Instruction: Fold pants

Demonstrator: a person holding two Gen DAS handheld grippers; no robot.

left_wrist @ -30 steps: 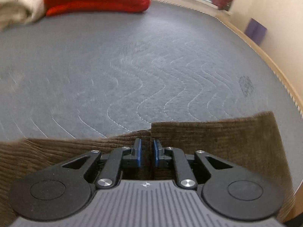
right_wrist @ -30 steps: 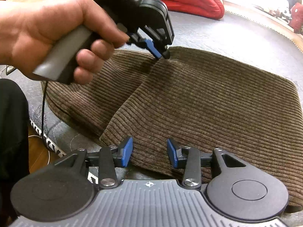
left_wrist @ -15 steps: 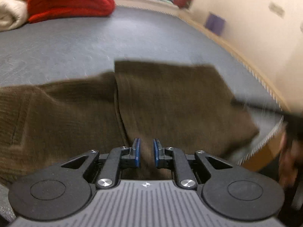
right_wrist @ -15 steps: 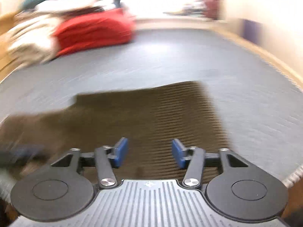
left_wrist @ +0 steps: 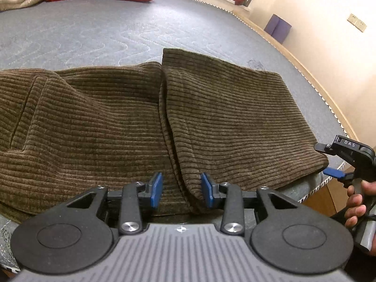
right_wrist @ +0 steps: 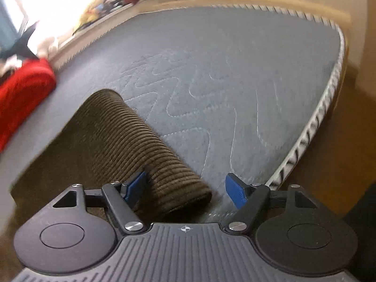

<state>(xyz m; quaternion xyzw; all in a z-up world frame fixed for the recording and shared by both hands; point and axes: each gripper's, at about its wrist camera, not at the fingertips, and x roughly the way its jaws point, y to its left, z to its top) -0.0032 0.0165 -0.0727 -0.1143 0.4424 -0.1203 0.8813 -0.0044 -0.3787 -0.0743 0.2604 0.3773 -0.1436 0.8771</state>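
I'm looking at the mattress (left_wrist: 98, 35) first: the brown corduroy pants (left_wrist: 235, 117) are lying across its near edge, already doubled over, with one layer's edge running down the middle of the stack. Judging by the thick ribbed cloth, they're going to handle soft and floppy but fairly heavy, grippy rather than slick, nothing fragile; a pinch on one layer will likely be dragging the layer under it, so I'm favouring the doubled corners or the rounded fold edge (right_wrist: 178, 183) over the flat middle. The left gripper (left_wrist: 181, 189) is opening, the overlapping cloth edge sitting between its pads with nothing clamped. The right gripper (right_wrist: 185, 191) is also opening, wide, straddling that fold end without pressing it; in the left view it's showing at the frame edge in a hand (left_wrist: 356, 209). Hard to read: the pants' near hem is hiding behind both gripper bodies, the waistband end is cut off, and the right view is blurring badly on its left side.
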